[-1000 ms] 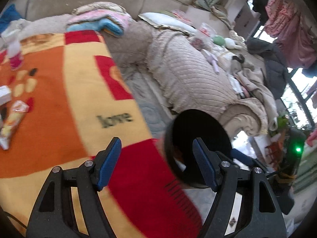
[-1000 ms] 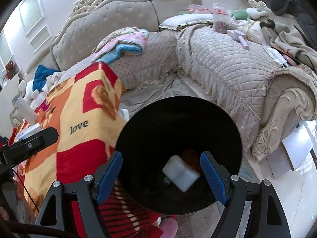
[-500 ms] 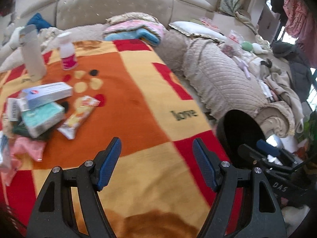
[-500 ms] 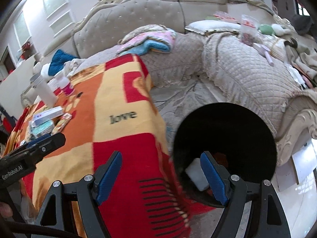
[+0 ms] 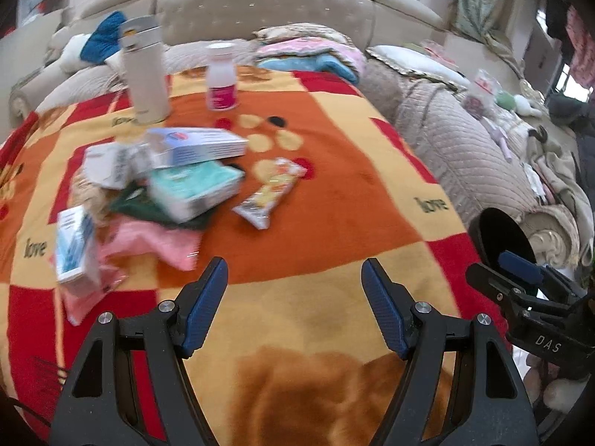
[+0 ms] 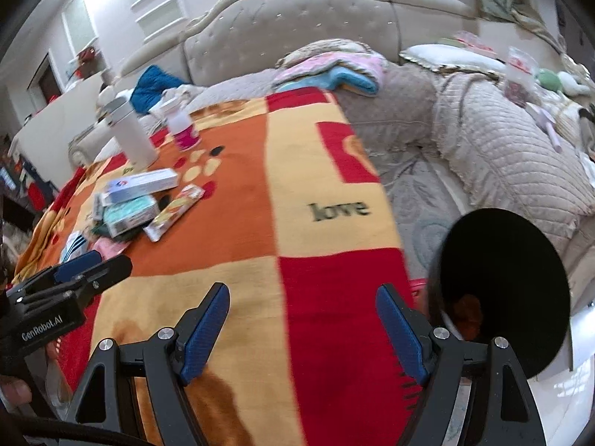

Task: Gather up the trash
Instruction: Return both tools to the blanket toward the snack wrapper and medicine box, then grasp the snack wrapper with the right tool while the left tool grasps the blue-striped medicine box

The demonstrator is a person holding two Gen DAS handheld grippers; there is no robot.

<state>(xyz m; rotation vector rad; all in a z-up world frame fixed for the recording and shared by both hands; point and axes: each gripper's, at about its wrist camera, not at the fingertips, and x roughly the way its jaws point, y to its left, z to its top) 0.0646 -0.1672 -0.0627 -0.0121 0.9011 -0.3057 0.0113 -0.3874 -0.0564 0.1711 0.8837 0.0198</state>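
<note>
Both claws are spread and carry nothing: the left claw (image 5: 293,308) hangs over the near, yellow part of the blanket-covered surface (image 5: 334,193), and the right claw (image 6: 303,329) hangs over the blanket's near red-and-yellow corner. Judging from this, the step in hand is going for the next piece of trash.

The likeliest piece is the snack wrapper (image 5: 269,193), lying flat on the orange field just right of the box pile and well beyond the left claw. The black bin (image 6: 500,297) stands off the blanket's right edge, near the right claw, with something orange and something pale dimly visible inside.

The next move calls for carrying a claw forward to the wrapper, lowering its fingers either side of the narrow width, and pinching without catching the plush blanket.

Left of the wrapper sits a heap: a teal packet (image 5: 197,186), a long white-and-blue box (image 5: 200,146), a small blue box (image 5: 72,249) and a pink cloth (image 5: 148,245). Behind the wrapper stand a white flask (image 5: 143,70) and a pink-labelled bottle (image 5: 222,78). The teal packet, just beside the wrapper, could be nudged by a wide approach.
</note>
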